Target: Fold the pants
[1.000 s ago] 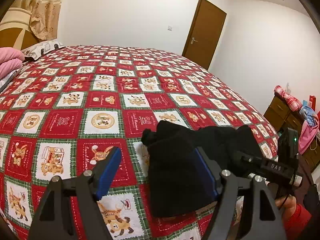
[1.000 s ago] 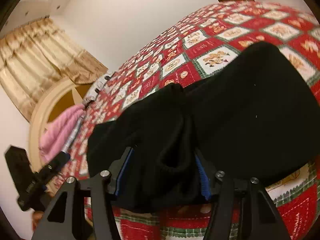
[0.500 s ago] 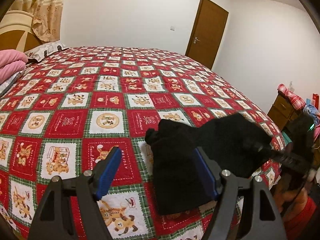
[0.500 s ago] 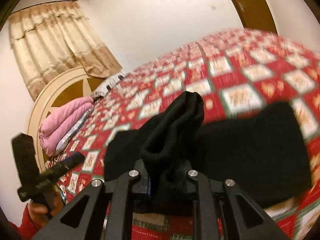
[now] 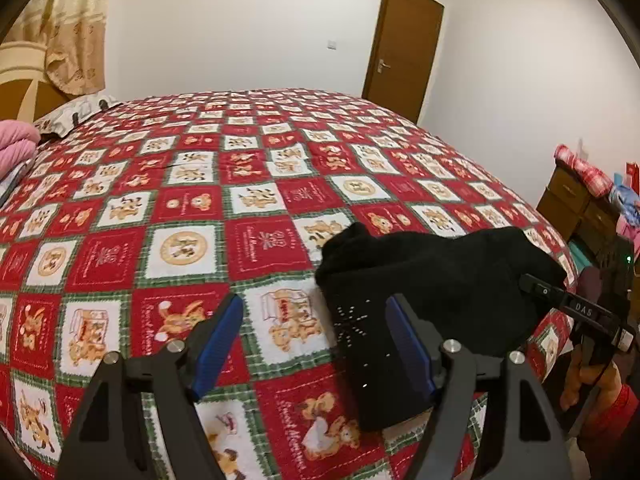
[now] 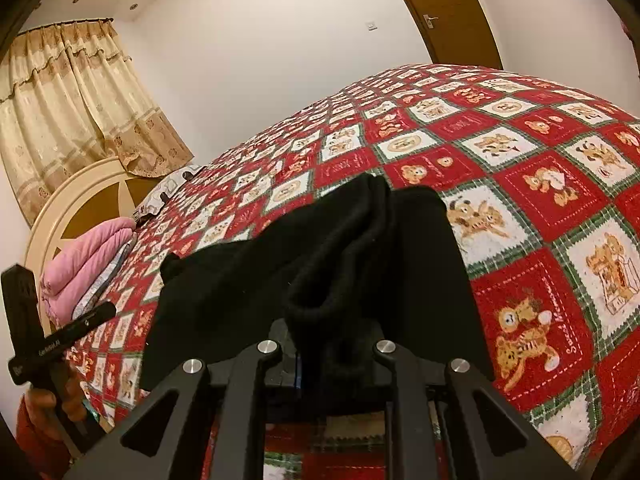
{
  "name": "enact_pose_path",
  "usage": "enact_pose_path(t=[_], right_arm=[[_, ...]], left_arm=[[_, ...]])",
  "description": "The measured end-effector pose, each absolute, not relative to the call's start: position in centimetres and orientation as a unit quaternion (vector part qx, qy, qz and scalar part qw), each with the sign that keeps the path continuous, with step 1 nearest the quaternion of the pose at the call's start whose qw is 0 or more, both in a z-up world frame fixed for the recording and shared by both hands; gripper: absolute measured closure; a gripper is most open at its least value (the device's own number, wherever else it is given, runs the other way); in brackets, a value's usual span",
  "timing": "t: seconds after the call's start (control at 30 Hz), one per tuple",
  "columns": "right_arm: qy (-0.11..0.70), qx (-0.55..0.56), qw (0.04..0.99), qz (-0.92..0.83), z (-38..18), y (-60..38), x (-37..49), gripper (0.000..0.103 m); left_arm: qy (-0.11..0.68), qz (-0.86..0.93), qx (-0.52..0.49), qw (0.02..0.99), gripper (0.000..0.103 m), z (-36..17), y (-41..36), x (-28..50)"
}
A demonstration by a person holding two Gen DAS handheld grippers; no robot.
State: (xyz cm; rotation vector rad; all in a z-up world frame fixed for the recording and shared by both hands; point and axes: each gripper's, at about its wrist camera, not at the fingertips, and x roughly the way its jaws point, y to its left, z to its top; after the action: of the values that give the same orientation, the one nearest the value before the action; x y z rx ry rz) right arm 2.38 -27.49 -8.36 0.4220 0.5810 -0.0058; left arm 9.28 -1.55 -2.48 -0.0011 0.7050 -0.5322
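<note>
The black pants lie bunched and partly folded near the front right corner of the bed with the red patchwork quilt. My left gripper is open and empty, its blue pads just left of the pants' near edge. My right gripper is shut on a thick fold of the pants and holds it raised a little. The right gripper also shows at the right edge of the left wrist view.
Pink folded bedding and a pillow lie by the headboard. A wooden dresser with clothes stands right of the bed. A brown door is at the back wall.
My right gripper closed on the pants' bunched fold and lifted it slightly. My left gripper stayed open and drew back a little from the pants.
</note>
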Motion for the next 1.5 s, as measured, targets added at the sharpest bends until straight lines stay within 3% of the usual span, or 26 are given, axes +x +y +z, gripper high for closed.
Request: enact_pose_path(t=[0.27, 0.43, 0.53, 0.67, 0.77, 0.83, 0.9, 1.1, 1.23, 1.5], right_arm=[[0.297, 0.207, 0.932, -0.022, -9.2, -29.5, 2.0, 0.086], [0.31, 0.224, 0.924, -0.022, -10.3, -30.0, 2.0, 0.079], [0.311, 0.247, 0.917, -0.031, -8.9, -31.6, 1.0, 0.068], [0.271, 0.173, 0.941, -0.105, -5.3, -31.4, -1.0, 0.068], [0.248, 0.166, 0.953, -0.046, -3.0, -29.4, 0.0, 0.068], [0.257, 0.149, 0.954, 0.028, -2.1, -26.3, 2.4, 0.07], [0.278, 0.14, 0.945, 0.1, -2.0, -23.1, 5.1, 0.092], [0.365, 0.095, 0.902, 0.208, -4.8, -15.1, 14.4, 0.093], [0.423, 0.058, 0.887, 0.177, -7.6, -12.8, 18.9, 0.093], [0.452, 0.062, 0.875, 0.165, -9.7, -11.9, 23.6, 0.096]], left_arm=[[0.348, -0.262, 0.014, 0.9, 0.026, -2.7, -3.3, 9.6], [0.361, -0.257, 0.021, 0.896, 0.026, -3.6, -3.9, 10.0], [0.362, -0.252, 0.031, 0.897, 0.026, -3.7, -3.8, 10.1], [0.357, -0.257, 0.034, 0.898, 0.026, -3.7, -3.8, 10.1], [0.358, -0.276, 0.046, 0.891, 0.026, -4.1, -5.1, 9.7], [0.358, -0.292, 0.05, 0.885, 0.026, -4.3, -6.0, 9.1], [0.359, -0.303, 0.059, 0.881, 0.026, -4.7, -7.0, 8.5], [0.373, -0.303, 0.088, 0.873, 0.026, -7.0, -7.8, 7.6], [0.384, -0.303, 0.071, 0.869, 0.026, -7.8, -7.6, 8.0], [0.385, -0.299, 0.058, 0.871, 0.026, -8.3, -7.7, 8.1]])
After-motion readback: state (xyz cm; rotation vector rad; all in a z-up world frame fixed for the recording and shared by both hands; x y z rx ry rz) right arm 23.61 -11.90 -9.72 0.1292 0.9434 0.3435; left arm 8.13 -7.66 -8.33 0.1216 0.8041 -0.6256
